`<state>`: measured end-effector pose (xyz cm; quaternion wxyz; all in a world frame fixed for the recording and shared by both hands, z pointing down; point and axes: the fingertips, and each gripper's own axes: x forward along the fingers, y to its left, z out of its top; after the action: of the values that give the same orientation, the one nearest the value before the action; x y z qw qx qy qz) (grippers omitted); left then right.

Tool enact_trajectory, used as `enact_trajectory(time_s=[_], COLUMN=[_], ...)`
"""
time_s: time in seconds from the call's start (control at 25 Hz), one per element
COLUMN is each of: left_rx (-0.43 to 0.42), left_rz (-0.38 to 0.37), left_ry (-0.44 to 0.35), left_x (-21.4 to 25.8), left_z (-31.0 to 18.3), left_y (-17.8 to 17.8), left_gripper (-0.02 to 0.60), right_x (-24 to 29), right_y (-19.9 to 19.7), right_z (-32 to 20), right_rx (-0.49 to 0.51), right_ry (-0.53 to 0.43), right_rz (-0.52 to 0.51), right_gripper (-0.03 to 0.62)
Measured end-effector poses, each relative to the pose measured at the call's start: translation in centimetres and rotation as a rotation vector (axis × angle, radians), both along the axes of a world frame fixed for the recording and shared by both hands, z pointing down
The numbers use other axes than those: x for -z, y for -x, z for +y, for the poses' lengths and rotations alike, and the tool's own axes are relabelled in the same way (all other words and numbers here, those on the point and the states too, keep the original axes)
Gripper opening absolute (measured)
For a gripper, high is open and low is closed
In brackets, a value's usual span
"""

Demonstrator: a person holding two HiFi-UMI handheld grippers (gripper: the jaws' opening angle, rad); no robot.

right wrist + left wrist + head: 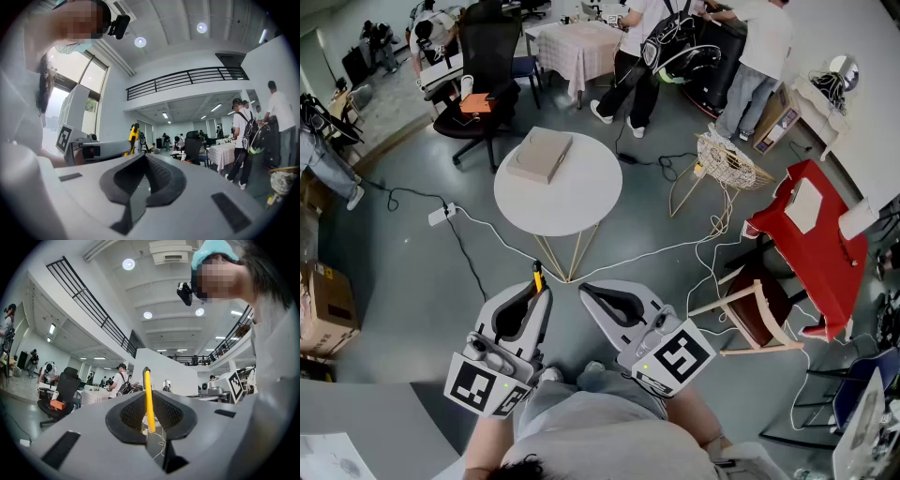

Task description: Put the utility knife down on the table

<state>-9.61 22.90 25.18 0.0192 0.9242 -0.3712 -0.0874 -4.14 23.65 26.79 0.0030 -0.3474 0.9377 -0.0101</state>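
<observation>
A yellow utility knife (537, 277) sticks up out of my left gripper (538, 292), which is shut on it. In the left gripper view the knife (149, 399) stands upright between the closed jaws of the left gripper (150, 430). My right gripper (587, 292) hangs beside the left one, shut with nothing in it. In the right gripper view, the right gripper (137, 194) is empty and the knife (133, 133) shows off to the left. Both grippers hover above the grey floor, short of the round white table (581, 202).
A flat beige box (541, 155) lies on the table's far left part. White cables (487, 234) run over the floor round the table's legs. A wire basket stand (727, 164), a red table (811, 234), a wooden chair (759, 314) and a black office chair (483, 89) stand around. Several people stand at the back.
</observation>
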Motion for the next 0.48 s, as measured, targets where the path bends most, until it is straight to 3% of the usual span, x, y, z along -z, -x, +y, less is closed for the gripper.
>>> enact_trajectory(time_s=[0.48], left_rx=[-0.012], left_rz=[-0.006], left_ry=[-0.011], left_x=[0.1], left_z=[1.5], left_y=[2.8], left_gripper=[0.048], right_x=[0.2], right_y=[3.2], right_z=[1.2], right_rx=[-0.012], right_ry=[-0.003], right_rz=[0.003], right_gripper=[0.008])
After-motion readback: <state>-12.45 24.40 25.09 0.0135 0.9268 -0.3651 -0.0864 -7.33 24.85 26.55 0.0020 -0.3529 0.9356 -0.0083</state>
